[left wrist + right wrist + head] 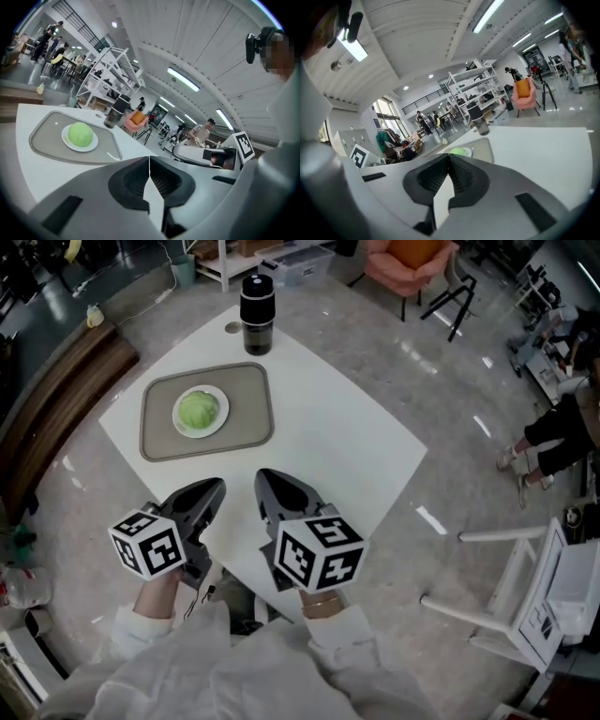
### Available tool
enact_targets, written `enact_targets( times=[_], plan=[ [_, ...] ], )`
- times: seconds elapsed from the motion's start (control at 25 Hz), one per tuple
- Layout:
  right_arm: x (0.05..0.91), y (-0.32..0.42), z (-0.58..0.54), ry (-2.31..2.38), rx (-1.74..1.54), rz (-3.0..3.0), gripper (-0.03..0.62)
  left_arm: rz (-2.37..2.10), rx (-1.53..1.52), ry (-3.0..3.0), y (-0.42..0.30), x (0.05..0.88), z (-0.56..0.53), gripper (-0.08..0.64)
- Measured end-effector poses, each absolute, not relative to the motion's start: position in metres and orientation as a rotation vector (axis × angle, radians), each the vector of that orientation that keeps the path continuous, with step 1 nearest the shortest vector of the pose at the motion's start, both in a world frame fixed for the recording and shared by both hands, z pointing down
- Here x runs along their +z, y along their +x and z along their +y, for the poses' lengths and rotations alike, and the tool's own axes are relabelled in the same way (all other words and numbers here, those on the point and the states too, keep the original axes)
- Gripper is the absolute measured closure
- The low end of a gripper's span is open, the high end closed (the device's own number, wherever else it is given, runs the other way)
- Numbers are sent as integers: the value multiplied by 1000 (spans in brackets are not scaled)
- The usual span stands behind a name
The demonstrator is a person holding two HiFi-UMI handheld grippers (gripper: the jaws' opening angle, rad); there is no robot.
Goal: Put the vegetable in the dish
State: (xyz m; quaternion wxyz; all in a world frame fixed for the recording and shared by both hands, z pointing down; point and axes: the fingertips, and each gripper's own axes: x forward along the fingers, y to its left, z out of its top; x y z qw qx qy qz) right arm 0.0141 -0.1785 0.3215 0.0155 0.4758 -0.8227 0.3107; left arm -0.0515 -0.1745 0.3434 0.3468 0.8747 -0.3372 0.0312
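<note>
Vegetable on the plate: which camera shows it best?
Left gripper view: the vegetable is whole and largest there. Head view shows it smaller, from above; right gripper view, only a partly hidden sliver.

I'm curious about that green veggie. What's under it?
The green cabbage sits on a small white dish, which rests on a gray tray. The dish's middle is hidden beneath it.
</note>
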Motion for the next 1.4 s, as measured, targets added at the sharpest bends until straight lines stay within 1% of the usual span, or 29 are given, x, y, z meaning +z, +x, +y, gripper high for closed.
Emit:
enact_targets(
  times=[0.08, 0.24, 0.52, 0.76, 1.4],
  plan=[
    [308, 26, -155, 1468, 960, -2612, 578, -864, 81, 2307, -32, 333, -151, 551],
    [303, 47, -119, 1464, 795, -2621, 578, -862, 66, 2356, 1, 321, -112, 552],
    [302, 71, -70, 1428, 733, -2666, 578, -880, 85, 2450, 34, 309, -57, 552],
    [299, 67, -42, 1388, 620, -2671, 578, -921, 91, 2477, 32, 302, -36, 552],
    [290, 33, -28, 1403, 601, -2660, 578, -879, 147, 2520, 8, 298, -13, 552]
  ],
)
